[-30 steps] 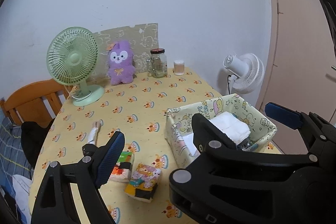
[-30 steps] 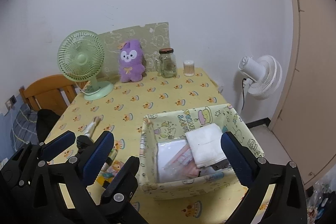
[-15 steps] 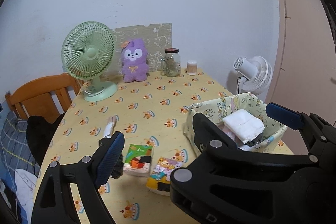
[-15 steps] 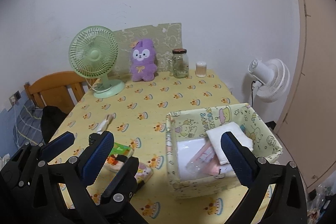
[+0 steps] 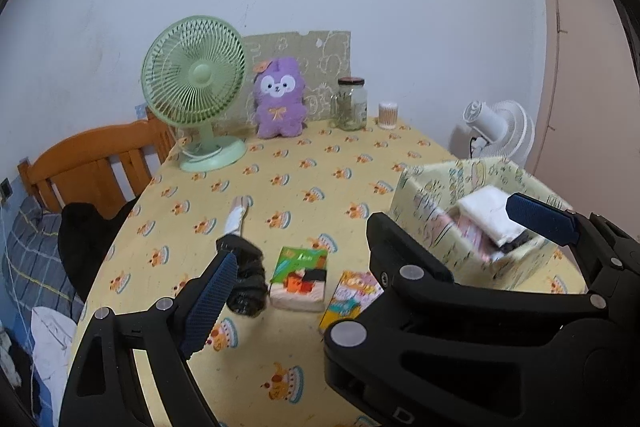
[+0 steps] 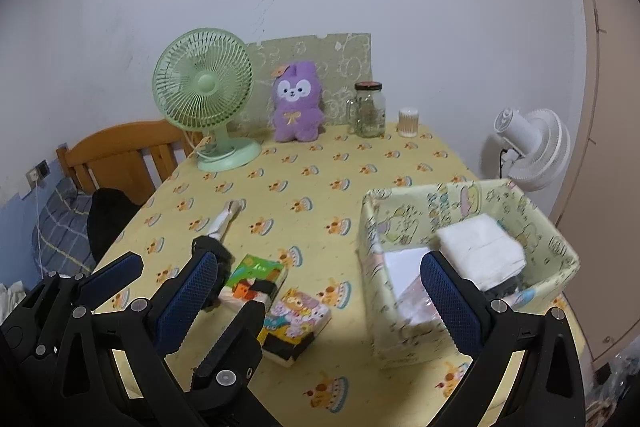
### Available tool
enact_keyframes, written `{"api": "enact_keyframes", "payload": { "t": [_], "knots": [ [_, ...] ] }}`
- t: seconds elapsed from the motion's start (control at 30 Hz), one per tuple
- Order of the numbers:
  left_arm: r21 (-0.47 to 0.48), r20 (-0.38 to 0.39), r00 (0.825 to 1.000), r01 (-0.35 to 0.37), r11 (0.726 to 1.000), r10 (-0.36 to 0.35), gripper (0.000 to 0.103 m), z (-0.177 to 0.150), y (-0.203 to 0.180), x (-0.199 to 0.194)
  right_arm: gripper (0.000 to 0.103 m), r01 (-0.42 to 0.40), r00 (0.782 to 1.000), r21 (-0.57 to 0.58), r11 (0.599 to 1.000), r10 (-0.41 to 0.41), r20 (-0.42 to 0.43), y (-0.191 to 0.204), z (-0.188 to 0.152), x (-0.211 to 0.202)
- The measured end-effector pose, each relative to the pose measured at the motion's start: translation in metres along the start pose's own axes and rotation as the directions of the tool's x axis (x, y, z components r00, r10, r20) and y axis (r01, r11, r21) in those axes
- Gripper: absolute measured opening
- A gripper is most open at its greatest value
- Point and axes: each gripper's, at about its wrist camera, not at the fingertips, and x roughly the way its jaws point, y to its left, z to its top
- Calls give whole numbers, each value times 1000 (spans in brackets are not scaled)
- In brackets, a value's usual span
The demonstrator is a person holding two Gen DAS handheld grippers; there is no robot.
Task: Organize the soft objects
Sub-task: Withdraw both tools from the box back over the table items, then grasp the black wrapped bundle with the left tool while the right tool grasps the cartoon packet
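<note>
A yellow printed fabric basket (image 5: pixel 416 187) (image 6: pixel 370 223) stands at the table's right, holding a folded white cloth (image 5: pixel 486 213) (image 6: pixel 480 247) and packets. Two tissue packs lie left of it: a green one (image 5: pixel 300 277) (image 6: pixel 256 277) and a cartoon one (image 5: pixel 350 297) (image 6: pixel 296 319). A black sock (image 5: pixel 246 277) (image 6: pixel 214 251) and a pale sock (image 5: pixel 236 215) (image 6: pixel 226 217) lie further left. My left gripper (image 5: pixel 368 255) is open and empty above the packs. My right gripper (image 6: pixel 320 301) is open and empty above the packs and basket.
At the table's back stand a green desk fan (image 5: pixel 196 95) (image 6: pixel 206 95), a purple plush (image 5: pixel 280 103) (image 6: pixel 296 103), a glass jar (image 5: pixel 352 103) (image 6: pixel 370 109) and a small cup (image 6: pixel 409 123). A wooden chair (image 5: pixel 96 163) is left; a white floor fan (image 6: pixel 532 147) is right.
Both grippers have pulled back and shifted left, away from the basket. The basket now sits further right in both views and the packs and socks have come into fuller view.
</note>
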Motion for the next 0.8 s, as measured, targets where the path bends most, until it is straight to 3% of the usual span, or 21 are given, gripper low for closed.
{"api": "enact_keyframes", "payload": {
  "t": [0.5, 0.8],
  "knots": [
    [-21, -81, 997, -3, 1000, 1, 91, -28, 23, 23, 99, -21, 998, -60, 998, 17, -64, 24, -26, 30],
    [-54, -147, 989, -28, 998, 20, 90, -42, 39, 45, 97, -54, 988, -80, 995, 42, -149, 36, -37, 61]
  ]
}}
